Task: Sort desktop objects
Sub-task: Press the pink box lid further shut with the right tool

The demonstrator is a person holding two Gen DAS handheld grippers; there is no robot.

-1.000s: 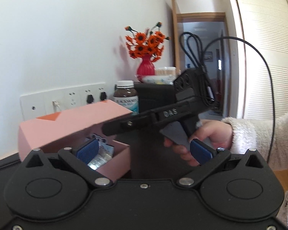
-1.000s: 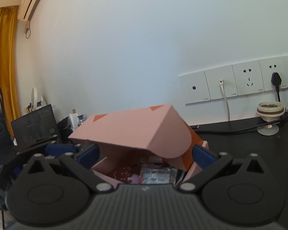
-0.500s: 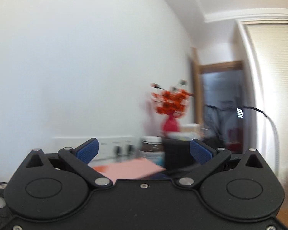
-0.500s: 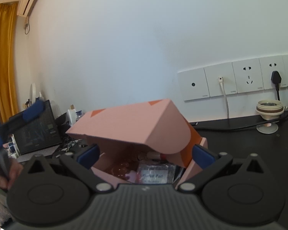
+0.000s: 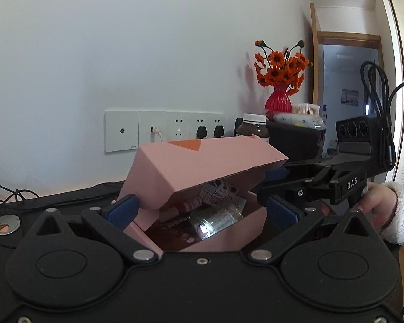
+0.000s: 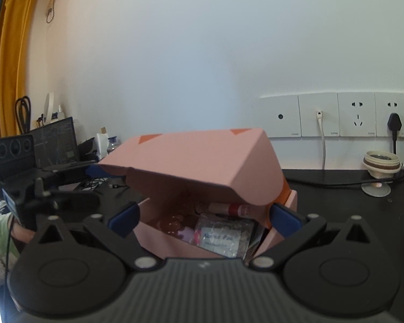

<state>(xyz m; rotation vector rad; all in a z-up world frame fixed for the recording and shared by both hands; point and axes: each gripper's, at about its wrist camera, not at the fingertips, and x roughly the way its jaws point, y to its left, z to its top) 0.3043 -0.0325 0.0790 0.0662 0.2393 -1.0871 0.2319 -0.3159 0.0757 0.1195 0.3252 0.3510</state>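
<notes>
A pink box (image 5: 202,188) is set on the black desk (image 5: 54,202) near its wall edge, its lid half lowered over the packets (seemingly already sorted in). Both the left gripper (image 5: 200,211) and right gripper (image 6: 204,216) are held spread and empty at either side, judged ready to press the lid shut.

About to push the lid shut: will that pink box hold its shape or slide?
The pink box looks like thin folded card, so its half-open lid probably flexes. It holds only small items like the foil sachet, so it is likely light and may slide on the black desk.
</notes>
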